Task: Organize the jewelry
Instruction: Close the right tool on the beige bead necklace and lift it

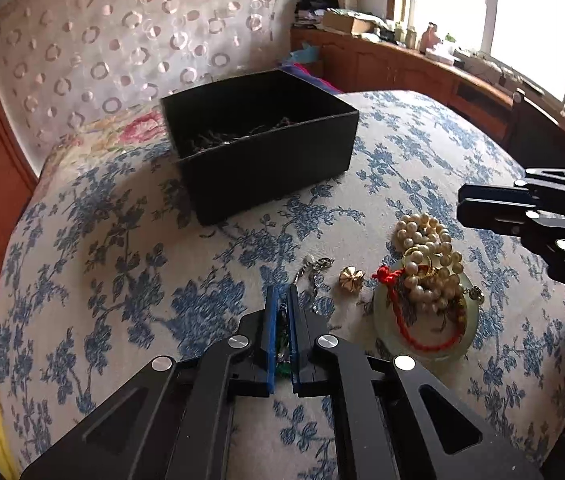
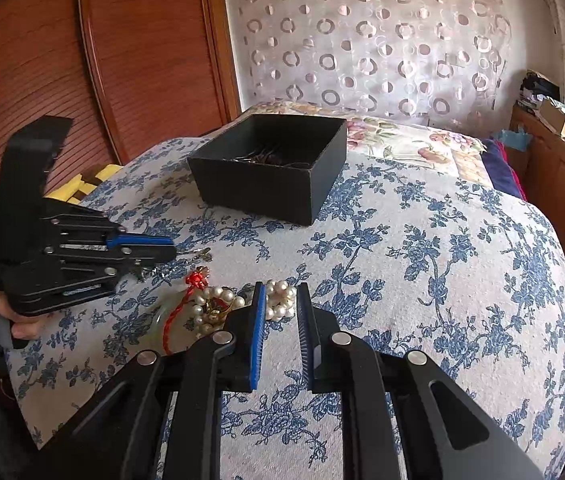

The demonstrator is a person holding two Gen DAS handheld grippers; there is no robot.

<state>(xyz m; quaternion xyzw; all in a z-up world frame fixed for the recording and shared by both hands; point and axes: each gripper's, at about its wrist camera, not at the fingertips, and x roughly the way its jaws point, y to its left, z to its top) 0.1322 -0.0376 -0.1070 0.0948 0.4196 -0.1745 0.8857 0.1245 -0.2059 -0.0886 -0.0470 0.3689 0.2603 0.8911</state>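
A bed [image 1: 130, 248] covered with a blue-floral spread fills both views, with a circle-patterned curtain [image 1: 122, 32] behind it and wooden cabinets [image 1: 394, 64] under a window beyond its far side. The left gripper [image 1: 282, 300] has its blue-padded jaws nearly pressed together, pinching a small piece of jewelry with green and silvery parts; a silver chain [image 1: 314, 270] trails out past the jaw tips, its long axis running roughly forward and slightly right. Just right of the jaws lies a gold brooch [image 1: 351, 279], and farther right a pale green dish [image 1: 422, 344] carries heaped pearl strands [image 1: 426, 256] and a red cord bracelet [image 1: 410, 332]. Ahead of the jaws, well apart, stands an open black box [image 1: 258, 144], one corner turned toward the camera, with dark tangled items inside. Bare spread lies between jaws and box. The right gripper [image 2: 280, 300] hovers with jaws spread and nothing between them; the pearl strands sit just ahead and left of its tips, and open spread extends right to the bed's edge.
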